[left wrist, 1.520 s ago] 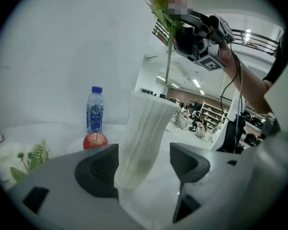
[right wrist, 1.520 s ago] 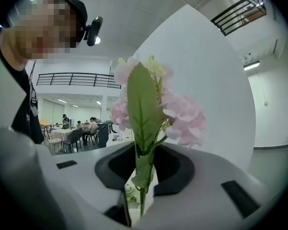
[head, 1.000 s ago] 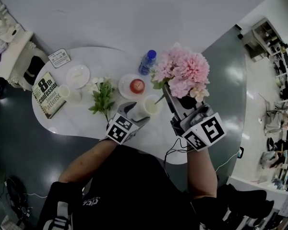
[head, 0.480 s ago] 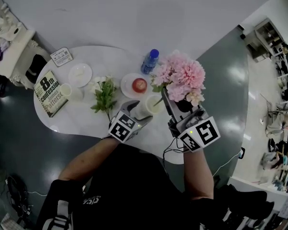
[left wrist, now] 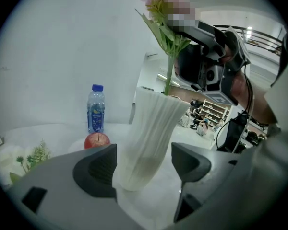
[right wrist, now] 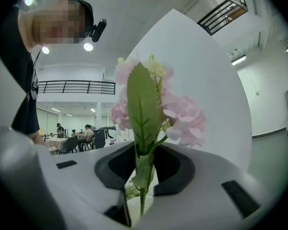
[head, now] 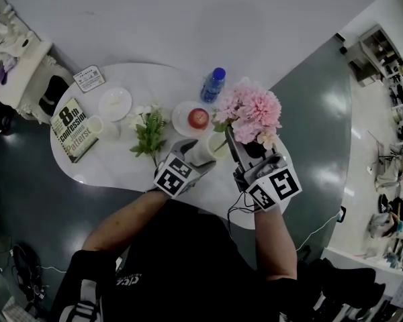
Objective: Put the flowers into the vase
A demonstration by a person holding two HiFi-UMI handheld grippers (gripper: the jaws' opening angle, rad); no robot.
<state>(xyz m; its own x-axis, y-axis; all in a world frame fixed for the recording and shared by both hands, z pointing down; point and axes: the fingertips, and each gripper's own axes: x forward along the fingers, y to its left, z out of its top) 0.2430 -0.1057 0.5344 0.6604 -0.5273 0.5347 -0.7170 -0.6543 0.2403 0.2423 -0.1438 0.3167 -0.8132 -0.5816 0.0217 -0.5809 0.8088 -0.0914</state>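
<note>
The right tongs pinch the stem of the pink flowers over the ribbed white vase, which stands on the table between the spread left tongs.

The bunch of pink flowers had a green stem and leaves. The tall ribbed vase was white with vertical ridges. The round apple was red, its plate white. The clear plastic bottle wore a blue cap and label.
</note>
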